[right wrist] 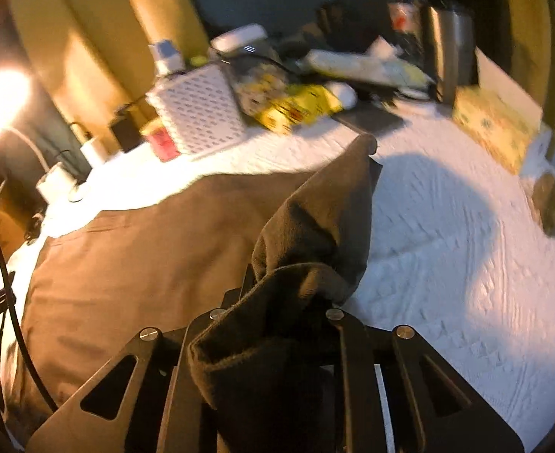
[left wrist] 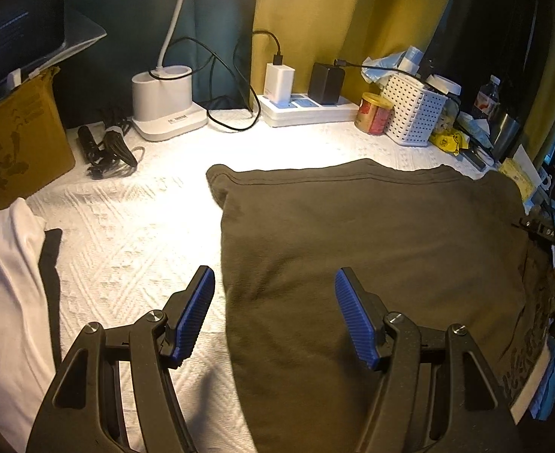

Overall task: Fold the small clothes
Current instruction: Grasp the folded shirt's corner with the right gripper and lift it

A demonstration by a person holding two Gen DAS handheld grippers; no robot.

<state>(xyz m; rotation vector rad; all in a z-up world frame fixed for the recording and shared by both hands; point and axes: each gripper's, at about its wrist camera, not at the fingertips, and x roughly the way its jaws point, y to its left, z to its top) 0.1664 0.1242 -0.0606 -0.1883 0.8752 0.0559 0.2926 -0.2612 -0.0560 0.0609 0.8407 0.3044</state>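
A dark olive garment [left wrist: 371, 234] lies flat on the white textured cloth [left wrist: 134, 226]. My left gripper [left wrist: 274, 275] hangs open over the garment's left edge. One blue pad [left wrist: 196, 313] is above the white cloth and the other blue pad [left wrist: 354, 317] is above the fabric, and nothing is between them. In the right wrist view the same garment [right wrist: 126, 264] spreads out to the left. My right gripper [right wrist: 288, 287] is shut on a bunched fold of it, and a lifted flap [right wrist: 326, 207] stands up past the jaws. That cloth hides the right fingertips.
A white garment [left wrist: 5, 264] lies at the left edge. Along the back stand a cardboard box [left wrist: 13, 139], a cable bundle [left wrist: 107, 151], a lamp base [left wrist: 164, 109], a power strip [left wrist: 307, 109], a red can [left wrist: 375, 113] and a white perforated basket [left wrist: 413, 113]. A yellow box [right wrist: 496, 128] sits far right.
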